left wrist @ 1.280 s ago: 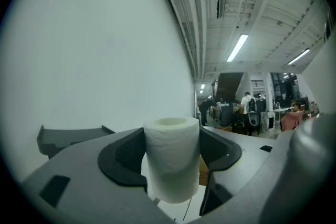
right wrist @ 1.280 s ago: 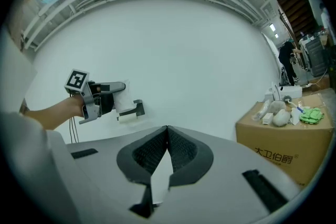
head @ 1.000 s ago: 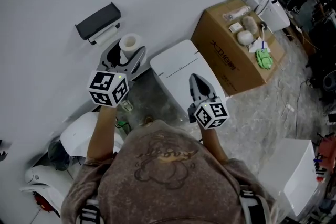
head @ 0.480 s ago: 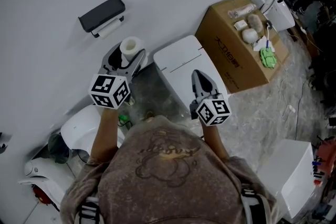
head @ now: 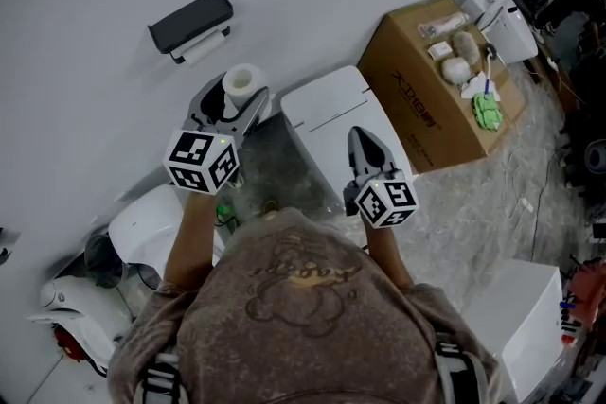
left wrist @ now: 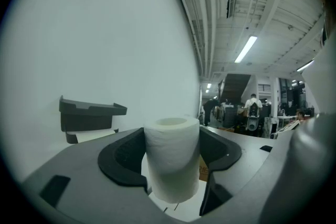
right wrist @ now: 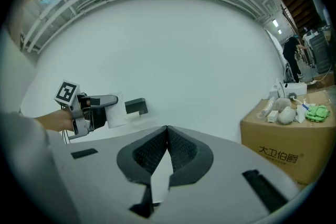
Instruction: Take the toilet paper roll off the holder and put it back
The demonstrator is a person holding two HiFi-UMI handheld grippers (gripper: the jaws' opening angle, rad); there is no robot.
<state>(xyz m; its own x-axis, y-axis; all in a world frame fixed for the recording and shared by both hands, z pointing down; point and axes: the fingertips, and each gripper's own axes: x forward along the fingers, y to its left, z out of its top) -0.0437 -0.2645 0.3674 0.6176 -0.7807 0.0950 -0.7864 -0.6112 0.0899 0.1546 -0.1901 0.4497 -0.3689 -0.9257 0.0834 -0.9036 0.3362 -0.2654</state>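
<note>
A white toilet paper roll (head: 240, 82) stands upright between the pads of my left gripper (head: 233, 101), which is shut on it. In the left gripper view the roll (left wrist: 171, 157) fills the gap between the black pads. The dark wall holder (head: 189, 22) with its pale bar hangs on the white wall, up and to the left of the roll, apart from it; it also shows as a dark holder (left wrist: 89, 115) left of the jaws. My right gripper (head: 361, 139) is shut and empty, its pads meeting at the right gripper's tip (right wrist: 167, 131).
A white toilet tank lid (head: 327, 114) lies under the right gripper. A cardboard box (head: 426, 99) with small items on top stands to the right. A white toilet bowl (head: 142, 232) is at lower left, a white box (head: 525, 317) at lower right.
The head view has shifted slightly. The left gripper still holds the roll below and right of the holder; the right gripper has kept still.
</note>
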